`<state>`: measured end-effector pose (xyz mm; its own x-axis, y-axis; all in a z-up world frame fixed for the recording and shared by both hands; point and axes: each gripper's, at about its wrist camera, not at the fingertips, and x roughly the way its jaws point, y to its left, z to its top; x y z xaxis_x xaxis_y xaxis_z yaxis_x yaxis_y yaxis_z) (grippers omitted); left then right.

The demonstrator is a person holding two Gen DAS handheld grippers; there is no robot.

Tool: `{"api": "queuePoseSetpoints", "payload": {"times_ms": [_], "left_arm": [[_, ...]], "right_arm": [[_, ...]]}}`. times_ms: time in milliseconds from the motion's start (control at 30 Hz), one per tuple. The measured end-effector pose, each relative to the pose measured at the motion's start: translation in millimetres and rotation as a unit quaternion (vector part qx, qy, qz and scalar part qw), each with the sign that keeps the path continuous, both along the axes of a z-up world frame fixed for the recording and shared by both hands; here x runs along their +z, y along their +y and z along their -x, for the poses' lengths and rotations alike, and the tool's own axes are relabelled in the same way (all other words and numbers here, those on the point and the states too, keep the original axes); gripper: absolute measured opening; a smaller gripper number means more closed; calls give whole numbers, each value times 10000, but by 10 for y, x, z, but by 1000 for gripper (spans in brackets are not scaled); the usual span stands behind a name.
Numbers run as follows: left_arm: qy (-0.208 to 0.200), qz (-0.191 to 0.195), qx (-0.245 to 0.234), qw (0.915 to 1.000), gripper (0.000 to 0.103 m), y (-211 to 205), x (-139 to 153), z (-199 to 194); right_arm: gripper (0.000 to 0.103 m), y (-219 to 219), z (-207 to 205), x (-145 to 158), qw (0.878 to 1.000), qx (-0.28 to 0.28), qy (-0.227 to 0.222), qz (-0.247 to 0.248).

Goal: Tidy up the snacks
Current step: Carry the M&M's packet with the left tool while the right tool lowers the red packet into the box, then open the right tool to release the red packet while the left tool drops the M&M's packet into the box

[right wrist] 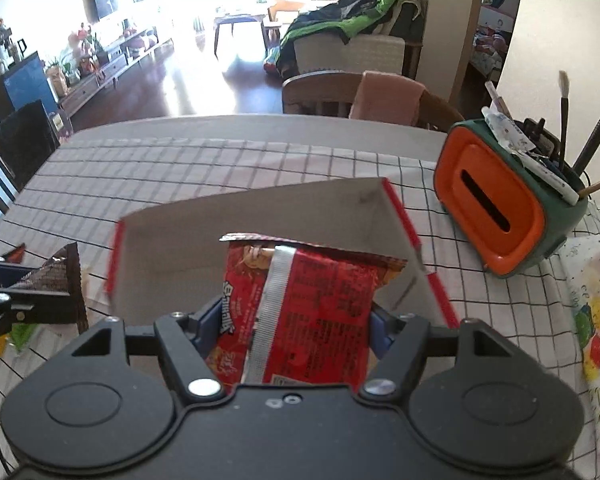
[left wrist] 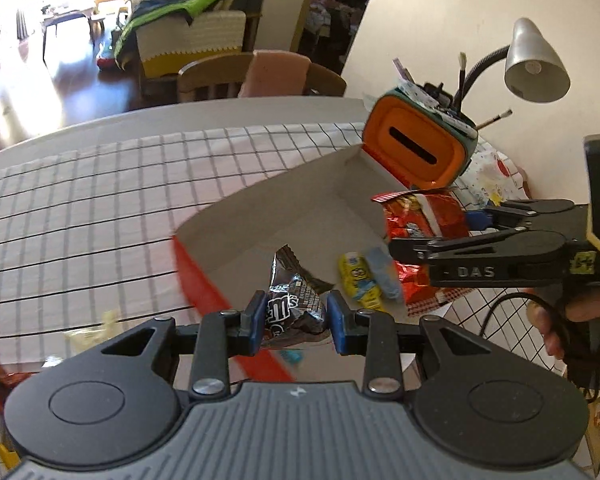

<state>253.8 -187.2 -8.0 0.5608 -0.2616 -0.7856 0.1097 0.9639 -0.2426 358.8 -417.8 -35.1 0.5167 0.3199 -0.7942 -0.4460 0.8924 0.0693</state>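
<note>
Checked tablecloth (left wrist: 100,200), both grippers tilted down (loaded)

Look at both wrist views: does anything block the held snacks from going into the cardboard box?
Nothing visible does. The left gripper holds a brown snack bag and the right gripper a red snack bag, both over the open-topped cardboard box.

Checked-cloth table (right wrist: 220,168) bears open box (right wrist: 260,216) and orange-faced holder (right wrist: 496,200).
</note>
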Motion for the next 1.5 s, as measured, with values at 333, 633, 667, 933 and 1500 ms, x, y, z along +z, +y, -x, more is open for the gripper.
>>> {"api": "queuePoseSetpoints", "payload": {"times_ms": [333,633,667,933,1500], "left_arm": [[474,-233,39,9986,31,-402,-302,-483],[1016,-388,124,9940,31,-512,-608,-833],[1069,-380,124,9935,31,-519,-626,-861],[1625,-576,198,9848,31,-571,-784,-1059],[1857,-573,268,9806,33,-529,-918,-1164]], "right_arm": [[70,-137,-317,-318,9987,248,359,267],[69,-19,-487,-552,9955,509,572,551],[69,4,-500,-563,9949,577,604,563],[69,195,-618,-734,9856,949,843,1121],[72,201,-613,-674,9872,899,770,1068]]}}
